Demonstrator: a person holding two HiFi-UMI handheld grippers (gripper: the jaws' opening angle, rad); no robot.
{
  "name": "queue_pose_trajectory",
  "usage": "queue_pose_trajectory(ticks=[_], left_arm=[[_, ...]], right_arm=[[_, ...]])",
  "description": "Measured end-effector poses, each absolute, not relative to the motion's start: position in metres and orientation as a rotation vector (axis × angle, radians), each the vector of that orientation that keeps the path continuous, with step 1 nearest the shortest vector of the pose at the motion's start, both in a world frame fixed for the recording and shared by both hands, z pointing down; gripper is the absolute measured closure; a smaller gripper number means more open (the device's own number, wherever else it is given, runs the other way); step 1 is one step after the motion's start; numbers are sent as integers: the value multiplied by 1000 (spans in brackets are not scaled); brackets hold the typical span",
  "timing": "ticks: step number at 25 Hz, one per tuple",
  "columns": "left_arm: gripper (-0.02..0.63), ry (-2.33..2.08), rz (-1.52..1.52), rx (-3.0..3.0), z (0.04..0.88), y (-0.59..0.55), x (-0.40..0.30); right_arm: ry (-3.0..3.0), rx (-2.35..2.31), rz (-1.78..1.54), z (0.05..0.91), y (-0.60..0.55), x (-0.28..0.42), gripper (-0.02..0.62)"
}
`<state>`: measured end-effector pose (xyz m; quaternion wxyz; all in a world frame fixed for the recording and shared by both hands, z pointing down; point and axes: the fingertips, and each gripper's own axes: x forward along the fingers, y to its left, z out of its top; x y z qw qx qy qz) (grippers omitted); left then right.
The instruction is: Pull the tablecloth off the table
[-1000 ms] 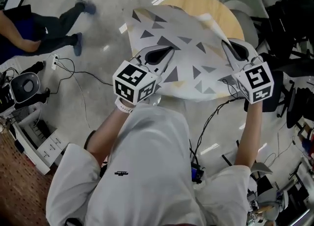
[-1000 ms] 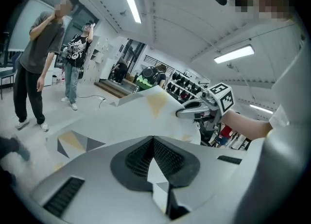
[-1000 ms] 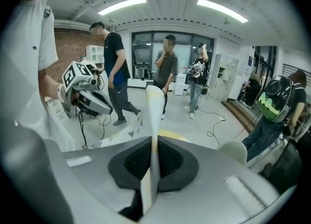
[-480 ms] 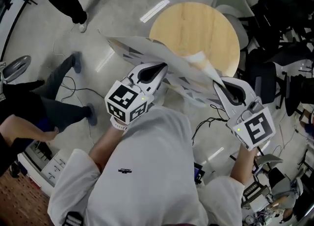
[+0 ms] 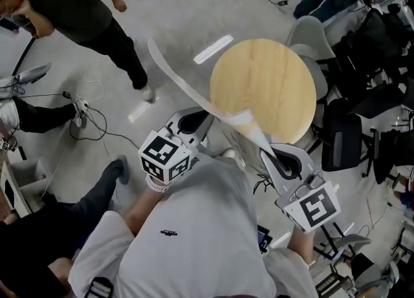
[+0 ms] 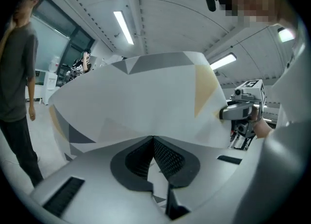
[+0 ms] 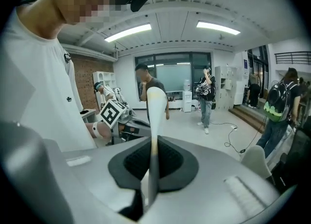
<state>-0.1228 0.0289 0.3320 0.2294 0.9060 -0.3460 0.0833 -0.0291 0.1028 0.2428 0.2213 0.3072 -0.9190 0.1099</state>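
Observation:
The round wooden table stands bare. The white tablecloth with grey triangles hangs in the air off the table's near-left side, and the head view sees it edge-on as a thin curved strip. My left gripper is shut on its near edge; in the left gripper view the tablecloth spreads wide above the closed jaws of the left gripper. My right gripper is shut on the other corner, and the tablecloth rises as a thin band from the pads of the right gripper.
A person in a dark shirt stands on the floor at the far left. A grey chair and a black chair crowd the table's right side. Cables lie on the floor at left.
The cloth has come off the table, which now shows bare wood. Both grippers have drawn back toward my body with the cloth, and it has turned from flat to edge-on.

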Motion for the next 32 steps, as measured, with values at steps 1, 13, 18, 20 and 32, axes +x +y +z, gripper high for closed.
queue_pose_trajectory(ticks=[1, 13, 18, 20, 32], left_arm=[[598, -971, 222, 2495, 326, 29, -124], [598, -1094, 197, 2463, 315, 32, -120], [598, -1138, 181, 2455, 319, 56, -125], [598, -1144, 182, 2448, 324, 61, -123], [598, -1132, 196, 2452, 321, 66, -114]], right_arm=[[-2559, 848, 306, 241, 102, -30, 580], [-2652, 757, 435, 254, 96, -32, 578], [-2666, 699, 423, 259, 121, -36, 578], [-2667, 682, 431, 264, 127, -34, 578], [-2670, 670, 433, 263, 136, -27, 578]])
